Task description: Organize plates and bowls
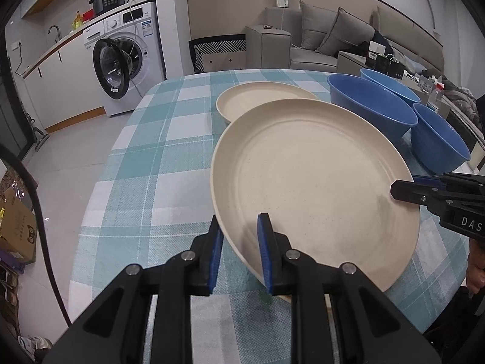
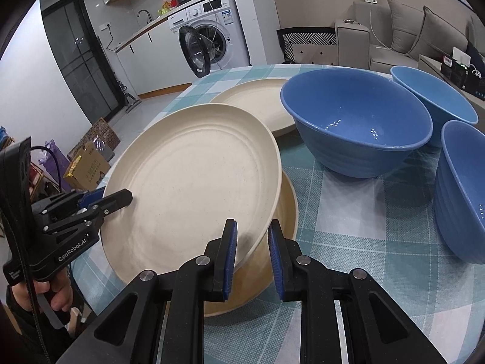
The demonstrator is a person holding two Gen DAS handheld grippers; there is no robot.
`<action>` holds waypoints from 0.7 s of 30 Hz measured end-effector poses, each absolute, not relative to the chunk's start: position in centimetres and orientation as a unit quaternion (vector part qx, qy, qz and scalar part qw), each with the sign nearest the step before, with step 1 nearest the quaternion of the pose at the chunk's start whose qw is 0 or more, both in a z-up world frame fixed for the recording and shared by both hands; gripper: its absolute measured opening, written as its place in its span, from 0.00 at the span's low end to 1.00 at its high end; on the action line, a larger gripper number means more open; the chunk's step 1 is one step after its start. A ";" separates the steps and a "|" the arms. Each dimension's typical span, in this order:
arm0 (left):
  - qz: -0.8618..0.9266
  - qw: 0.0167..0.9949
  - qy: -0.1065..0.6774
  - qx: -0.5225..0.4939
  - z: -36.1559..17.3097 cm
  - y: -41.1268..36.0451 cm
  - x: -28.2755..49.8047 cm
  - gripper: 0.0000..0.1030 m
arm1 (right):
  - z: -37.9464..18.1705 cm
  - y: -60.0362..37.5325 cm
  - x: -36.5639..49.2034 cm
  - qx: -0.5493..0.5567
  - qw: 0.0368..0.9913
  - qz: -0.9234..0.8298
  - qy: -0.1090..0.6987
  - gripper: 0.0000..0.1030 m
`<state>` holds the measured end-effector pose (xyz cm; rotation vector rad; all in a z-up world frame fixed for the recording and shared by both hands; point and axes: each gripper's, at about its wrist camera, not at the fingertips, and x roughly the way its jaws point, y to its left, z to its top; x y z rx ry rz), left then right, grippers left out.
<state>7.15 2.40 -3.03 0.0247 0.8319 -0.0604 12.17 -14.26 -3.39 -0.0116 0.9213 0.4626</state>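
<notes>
Right wrist view: both my grippers, left gripper (image 1: 239,251) and right gripper (image 2: 251,254), pinch opposite rims of the cream plate (image 2: 194,179), tilted above another plate (image 2: 285,212) near me on the bench (image 1: 145,151), presumably for stacking. Count: three plates, three blue bowls (image 2: 357,124).

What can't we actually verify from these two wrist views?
- Lower plate: right wrist view shows only its right edge; the lifted plate covers the rest. Left wrist view hides it almost entirely.
- Third bowl: cut off by the frame edge, right wrist view.
- Right tongs and left tongs: they straddle the lifted plate's rim; pad contact unclear.
- Far plate: near edge hidden behind the lifted plate.
</notes>
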 end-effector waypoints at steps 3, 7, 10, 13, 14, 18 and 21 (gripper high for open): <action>-0.028 0.913 0.407 0.017 -3.3 2.0 7.2 0.20 | -3.7 -14.2 12.2 -0.009 0.869 0.217 0.446 0.21; -0.031 0.910 0.412 0.023 -3.7 1.7 7.3 0.20 | -3.9 -14.3 11.9 -0.017 0.869 0.208 0.448 0.21; -0.031 0.909 0.415 0.028 -3.8 1.5 7.3 0.21 | -4.0 -14.2 11.8 -0.026 0.871 0.203 0.447 0.21; -0.030 0.908 0.417 0.035 -4.0 1.3 7.3 0.21 | -4.1 -14.0 11.7 -0.038 0.871 0.198 0.448 0.22; -0.030 0.907 0.418 0.038 -4.0 1.3 7.4 0.21 | -4.2 -13.8 11.6 -0.044 0.872 0.195 0.448 0.22; -0.028 0.905 0.421 0.050 -4.2 1.1 7.4 0.22 | -4.5 -13.6 11.3 -0.058 0.871 0.192 0.448 0.22; -0.028 0.904 0.423 0.053 -4.3 1.1 7.4 0.22 | -4.5 -13.3 11.4 -0.066 0.871 0.190 0.448 0.22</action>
